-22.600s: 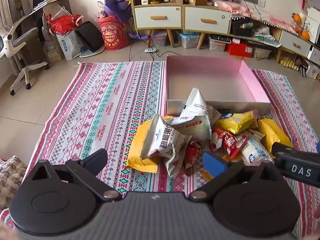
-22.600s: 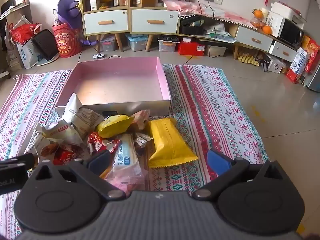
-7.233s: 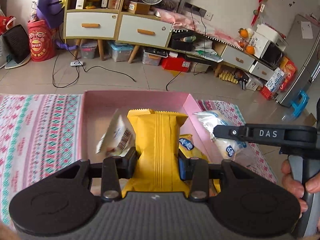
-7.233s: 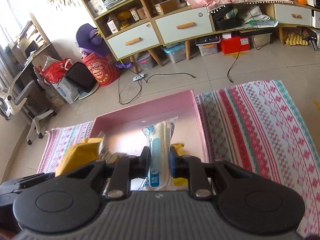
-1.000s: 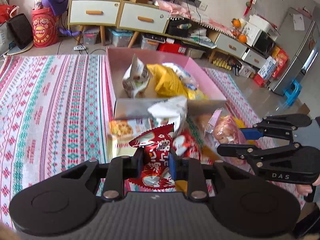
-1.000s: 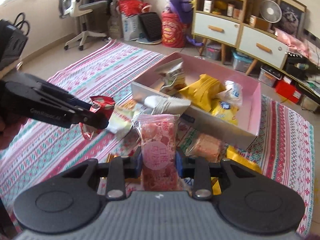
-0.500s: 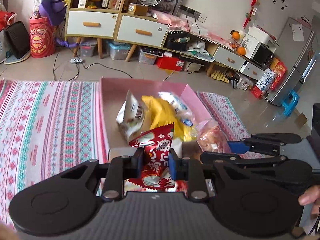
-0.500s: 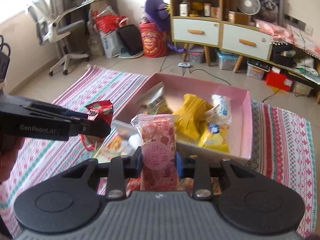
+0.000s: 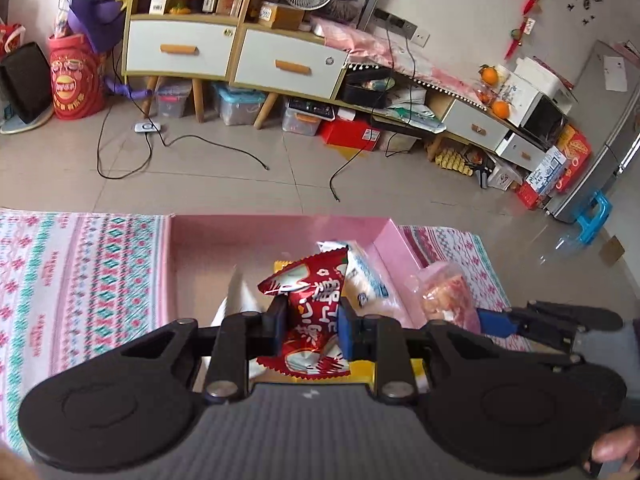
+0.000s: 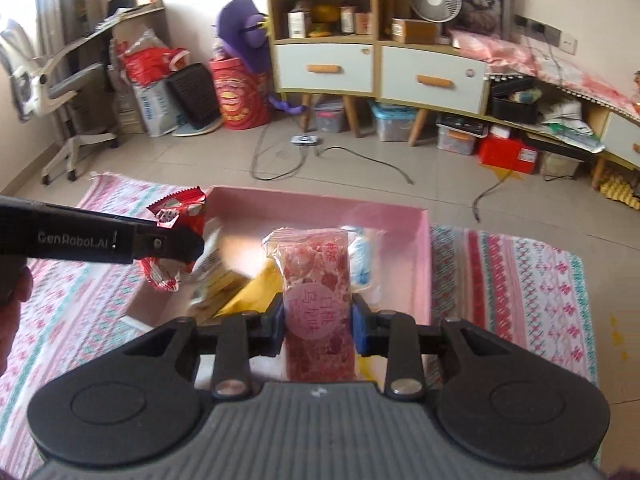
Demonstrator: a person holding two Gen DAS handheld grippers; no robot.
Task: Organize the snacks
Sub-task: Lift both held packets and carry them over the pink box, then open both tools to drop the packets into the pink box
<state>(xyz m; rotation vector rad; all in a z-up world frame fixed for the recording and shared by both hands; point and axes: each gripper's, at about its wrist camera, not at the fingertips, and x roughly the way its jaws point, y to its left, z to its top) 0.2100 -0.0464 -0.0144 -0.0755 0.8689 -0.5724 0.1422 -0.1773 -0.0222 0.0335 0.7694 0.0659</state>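
The pink box [image 9: 394,248] sits on the patterned mat [image 9: 80,272] on the floor and already holds several snacks: a yellow packet [image 10: 256,288], a white bag [image 10: 210,256] tilted toward the left side, and a clear blue-printed packet [image 10: 362,260] near the right wall. That part of the sorting looks done.

Two more snacks are on their way in. The left claw [image 9: 312,322] is clamped on a red foil packet [image 9: 310,312], held above the near half of the box. The right claw [image 10: 318,322] is clamped on a clear packet of pink-red pieces [image 10: 316,276]; from the left wrist view it hangs just outside the right wall, not yet over the interior.

What is left, as I judge it: bring both packets over the box and let them go. Whether more snacks lie on the mat in front of the box cannot be told, since both claws hide that area.
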